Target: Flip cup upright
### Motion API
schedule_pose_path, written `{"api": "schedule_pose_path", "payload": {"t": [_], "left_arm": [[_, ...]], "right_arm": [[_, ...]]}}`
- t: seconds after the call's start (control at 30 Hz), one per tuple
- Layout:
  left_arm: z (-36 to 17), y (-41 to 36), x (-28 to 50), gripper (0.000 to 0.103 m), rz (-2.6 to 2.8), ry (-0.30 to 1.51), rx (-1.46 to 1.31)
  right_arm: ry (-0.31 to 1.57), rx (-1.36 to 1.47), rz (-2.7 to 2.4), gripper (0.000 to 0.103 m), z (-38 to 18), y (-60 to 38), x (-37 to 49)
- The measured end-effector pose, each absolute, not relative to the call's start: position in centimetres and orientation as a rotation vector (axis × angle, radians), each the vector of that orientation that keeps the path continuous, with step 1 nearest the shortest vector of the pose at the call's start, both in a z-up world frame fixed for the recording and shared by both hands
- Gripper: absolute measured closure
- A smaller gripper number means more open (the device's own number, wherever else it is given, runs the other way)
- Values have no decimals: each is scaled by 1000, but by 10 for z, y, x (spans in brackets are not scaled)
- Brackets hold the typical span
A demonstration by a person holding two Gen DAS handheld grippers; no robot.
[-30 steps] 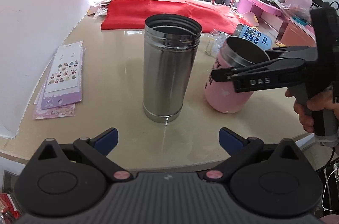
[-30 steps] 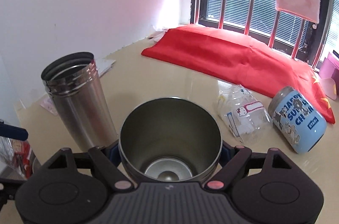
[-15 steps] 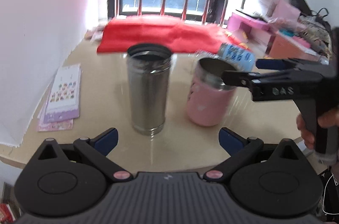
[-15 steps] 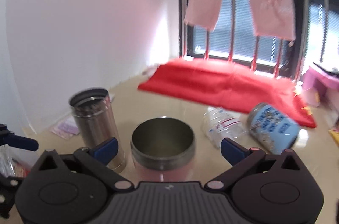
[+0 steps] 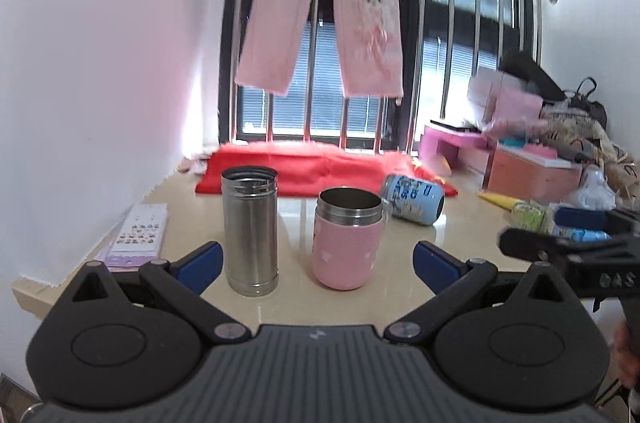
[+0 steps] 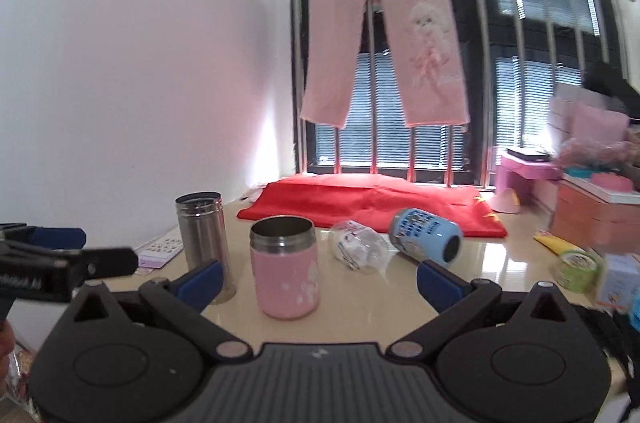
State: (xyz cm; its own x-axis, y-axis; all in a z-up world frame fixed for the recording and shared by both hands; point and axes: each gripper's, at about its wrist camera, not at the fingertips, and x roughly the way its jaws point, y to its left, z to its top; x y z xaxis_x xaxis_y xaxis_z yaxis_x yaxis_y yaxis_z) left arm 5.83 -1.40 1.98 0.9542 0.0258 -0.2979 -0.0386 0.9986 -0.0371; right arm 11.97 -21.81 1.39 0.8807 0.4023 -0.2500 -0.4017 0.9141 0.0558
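Observation:
A pink cup (image 5: 346, 238) (image 6: 285, 268) stands upright on the beige table, mouth up. A steel tumbler (image 5: 250, 229) (image 6: 203, 241) stands upright to its left. A blue cup (image 5: 412, 198) (image 6: 426, 236) lies on its side behind them. My left gripper (image 5: 316, 263) is open and empty, back from both standing cups. My right gripper (image 6: 318, 279) is open and empty, drawn back from the pink cup; it also shows at the right edge of the left wrist view (image 5: 568, 247).
A red cloth (image 5: 320, 171) lies at the table's back by the window bars. A clear plastic bag (image 6: 356, 249) lies beside the blue cup. Sticker sheets (image 5: 140, 233) lie at the left edge. Small items (image 6: 580, 263) and boxes crowd the right side.
My right gripper set the pink cup upright, opened and let it go, then pulled back. Both grippers have retreated and tilted up from the table.

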Motion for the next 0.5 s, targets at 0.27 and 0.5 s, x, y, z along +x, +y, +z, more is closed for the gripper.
{"api": "schedule_pose_path", "payload": {"t": [0.27,0.5], "left_arm": [[17,-19,18,0,28,219,-26],[12,-18,18,0,27,232,-31]], "right_arm": [[211,61,359,0,1,-238,59],[184,61,337,0,0,-240,56]]}}
